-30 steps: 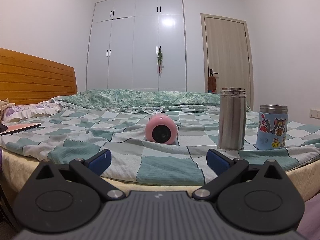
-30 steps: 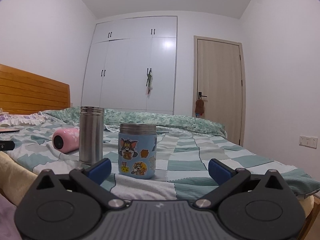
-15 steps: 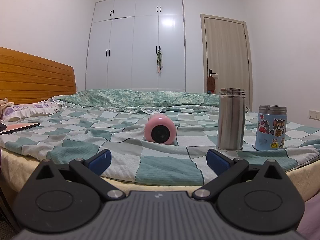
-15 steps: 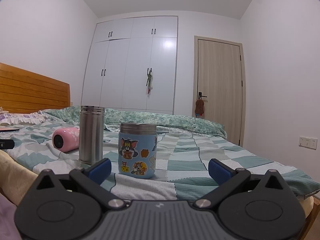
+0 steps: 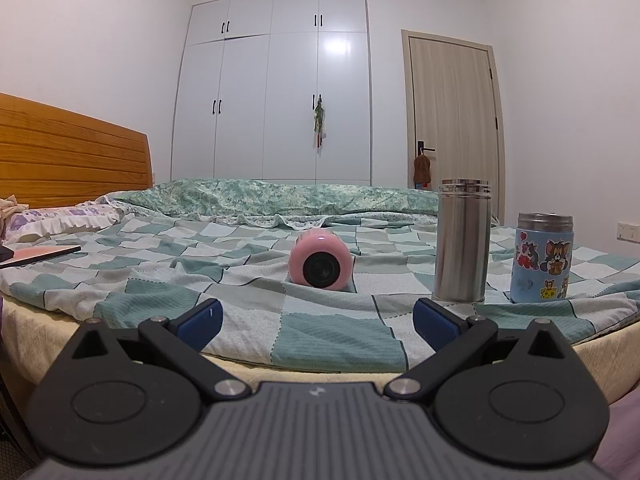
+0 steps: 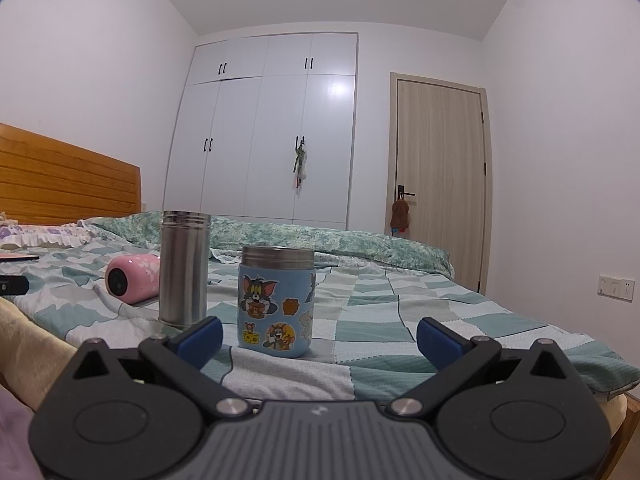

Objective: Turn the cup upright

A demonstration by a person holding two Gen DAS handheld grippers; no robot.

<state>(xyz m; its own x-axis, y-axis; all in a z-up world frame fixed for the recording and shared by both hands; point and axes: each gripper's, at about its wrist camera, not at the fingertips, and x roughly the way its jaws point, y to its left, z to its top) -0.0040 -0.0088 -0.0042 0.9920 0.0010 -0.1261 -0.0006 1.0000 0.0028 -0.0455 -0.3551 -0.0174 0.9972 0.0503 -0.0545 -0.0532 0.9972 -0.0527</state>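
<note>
Left wrist view: I see the pink cup [image 5: 322, 261] lying on its side on the bed [image 5: 336, 332], both grippers' jaws apart, holding nothing.

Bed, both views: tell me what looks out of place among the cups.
The pink cup lies on its side on the checked blanket, its dark round end facing the left gripper. The steel flask and cartoon cup stand upright. Nothing looks spilled.

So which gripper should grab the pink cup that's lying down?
Probably the left gripper: the pink cup lies straight ahead between its open fingers. From the right gripper, it sits far left, partly behind the steel flask.
</note>
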